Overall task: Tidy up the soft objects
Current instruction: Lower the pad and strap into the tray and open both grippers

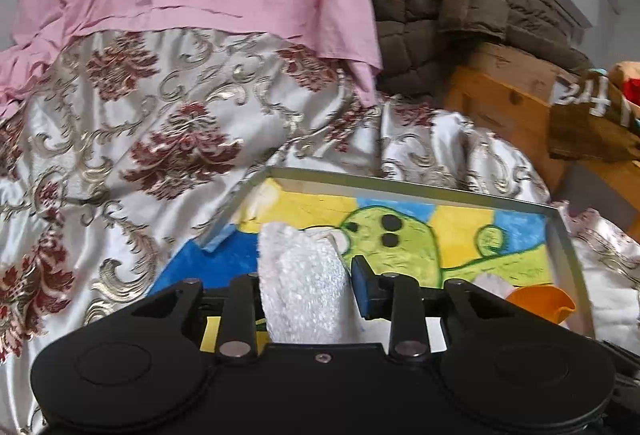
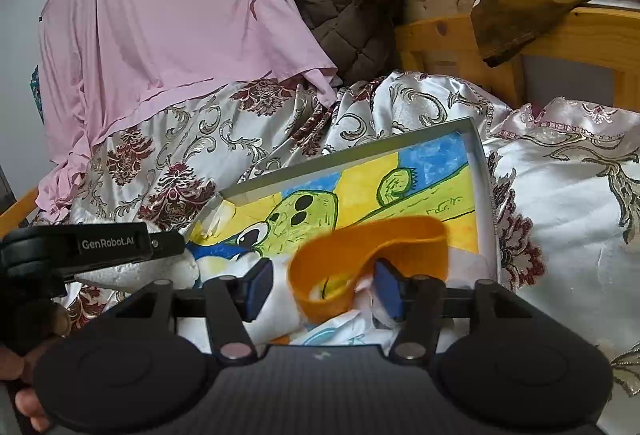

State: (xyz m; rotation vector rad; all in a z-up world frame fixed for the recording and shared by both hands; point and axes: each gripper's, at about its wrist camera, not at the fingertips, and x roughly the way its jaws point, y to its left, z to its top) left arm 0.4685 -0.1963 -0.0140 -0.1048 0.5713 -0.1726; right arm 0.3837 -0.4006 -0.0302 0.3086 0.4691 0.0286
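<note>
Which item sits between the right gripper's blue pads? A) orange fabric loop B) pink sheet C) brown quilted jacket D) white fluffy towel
A: in the right wrist view the orange fabric loop curls up between the right gripper's blue pads, over the shallow grey tray with the cartoon drawing.

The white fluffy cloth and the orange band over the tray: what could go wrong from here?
1. The white fluffy cloth sits between the left tongs with a gap at one pad, so it may drop half outside the tray.
2. The orange band loops around a pad of the open right tongs and may snag when they withdraw.
3. The tray lies on the rumpled satin cover and may tip.
</note>
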